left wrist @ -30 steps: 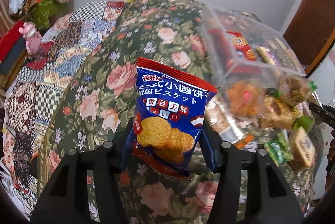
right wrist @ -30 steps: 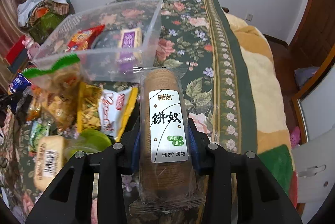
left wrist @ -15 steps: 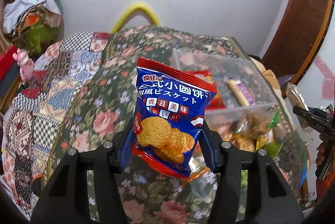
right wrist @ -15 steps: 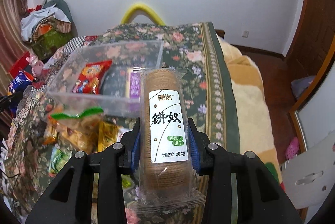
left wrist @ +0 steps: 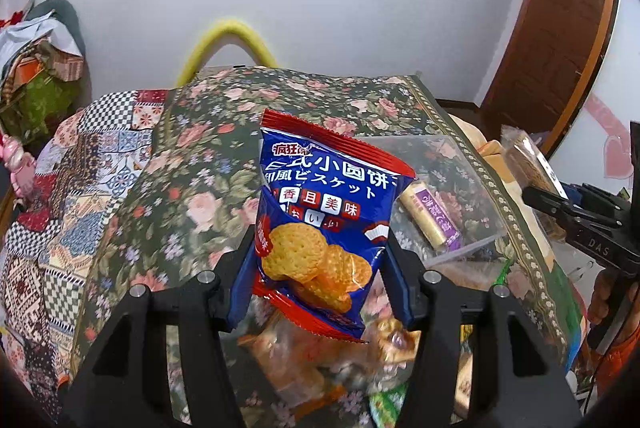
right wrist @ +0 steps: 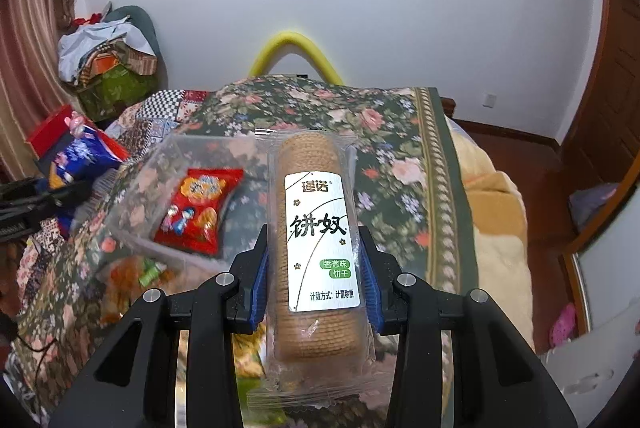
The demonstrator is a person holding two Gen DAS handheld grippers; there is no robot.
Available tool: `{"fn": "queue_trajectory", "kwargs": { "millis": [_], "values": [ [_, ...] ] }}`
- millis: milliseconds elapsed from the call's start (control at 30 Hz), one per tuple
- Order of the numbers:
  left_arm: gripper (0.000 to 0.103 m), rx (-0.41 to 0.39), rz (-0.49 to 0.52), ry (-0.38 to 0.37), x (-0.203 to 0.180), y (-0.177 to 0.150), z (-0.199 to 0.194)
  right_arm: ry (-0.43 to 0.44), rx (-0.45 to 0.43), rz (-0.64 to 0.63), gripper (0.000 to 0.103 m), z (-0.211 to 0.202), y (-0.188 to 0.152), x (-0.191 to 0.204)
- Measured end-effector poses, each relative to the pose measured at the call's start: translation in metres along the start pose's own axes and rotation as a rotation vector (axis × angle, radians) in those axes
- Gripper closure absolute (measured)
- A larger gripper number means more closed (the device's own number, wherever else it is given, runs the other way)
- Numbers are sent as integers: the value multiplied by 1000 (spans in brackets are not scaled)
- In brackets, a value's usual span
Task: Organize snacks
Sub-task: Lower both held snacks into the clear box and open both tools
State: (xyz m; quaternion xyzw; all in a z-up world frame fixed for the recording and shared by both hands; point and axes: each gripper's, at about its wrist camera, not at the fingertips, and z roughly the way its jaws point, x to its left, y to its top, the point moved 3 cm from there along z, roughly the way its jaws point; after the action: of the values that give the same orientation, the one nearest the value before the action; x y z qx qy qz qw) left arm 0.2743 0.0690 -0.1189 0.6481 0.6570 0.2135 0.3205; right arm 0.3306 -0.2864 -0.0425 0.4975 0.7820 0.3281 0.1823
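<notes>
My left gripper (left wrist: 318,268) is shut on a blue biscuit packet (left wrist: 324,224) with a red edge, held up above the bed. My right gripper (right wrist: 314,268) is shut on a clear sleeve of round crackers (right wrist: 316,240) with a white label. A clear plastic bin (right wrist: 160,164) sits on the floral bedspread ahead and left of the right gripper; it holds a red snack bag (right wrist: 196,212). In the left wrist view the bin (left wrist: 460,164) holds a yellow-purple bar (left wrist: 430,218). The right gripper with its crackers (left wrist: 532,168) shows at that view's right edge.
Loose snack packets (left wrist: 304,356) lie on the bedspread (left wrist: 192,164) below both grippers. A patchwork quilt (left wrist: 60,188) lies to the left. A yellow curved headboard rail (right wrist: 296,48) and white wall stand behind. A pile of clothes (right wrist: 108,60) sits far left.
Both grippers have risen and tilted up with their packets; the bin and the loose snacks now sit lower in both views, and the wall monitor has come into sight.
</notes>
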Motion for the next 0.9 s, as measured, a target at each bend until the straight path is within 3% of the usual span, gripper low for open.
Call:
{"fn": "queue_trajectory", "kwargs": {
  "millis": [400, 900],
  "values": [
    [47, 45, 11, -33, -18, 14, 51, 65, 59, -61, 67, 58, 21, 27],
    [47, 153, 11, -21, -17, 5, 103, 128, 224, -52, 67, 109, 4, 32]
  ]
}}
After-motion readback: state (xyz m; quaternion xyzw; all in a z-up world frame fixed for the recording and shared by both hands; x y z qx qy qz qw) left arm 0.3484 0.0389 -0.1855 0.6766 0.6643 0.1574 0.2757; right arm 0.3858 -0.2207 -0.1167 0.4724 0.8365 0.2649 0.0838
